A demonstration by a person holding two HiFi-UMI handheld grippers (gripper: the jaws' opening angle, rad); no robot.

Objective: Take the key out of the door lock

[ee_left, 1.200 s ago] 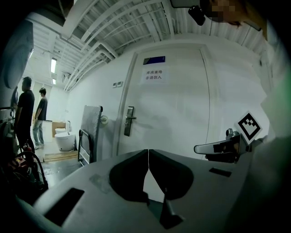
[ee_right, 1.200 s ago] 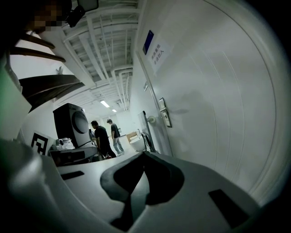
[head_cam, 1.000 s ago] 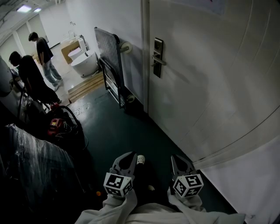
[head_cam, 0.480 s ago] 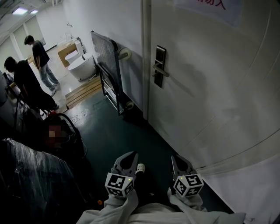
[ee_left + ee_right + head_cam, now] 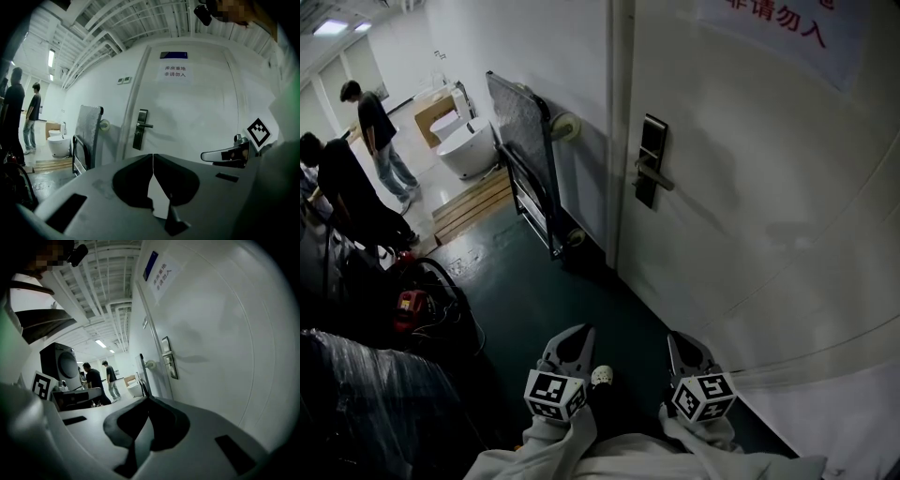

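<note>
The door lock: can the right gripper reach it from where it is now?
Probably not yet. The right gripper, shut, hangs low at the near end of the door, while the door lock sits well ahead and higher. Nothing stands between them, so the way looks free.

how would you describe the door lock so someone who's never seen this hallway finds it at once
Start at the big white door, the one with the red-lettered sign. Near its left edge sits the lock, a tall dark plate with a silver lever handle pointing right. It is the only dark fitting on the door, just right of the upended grey cart.
</note>
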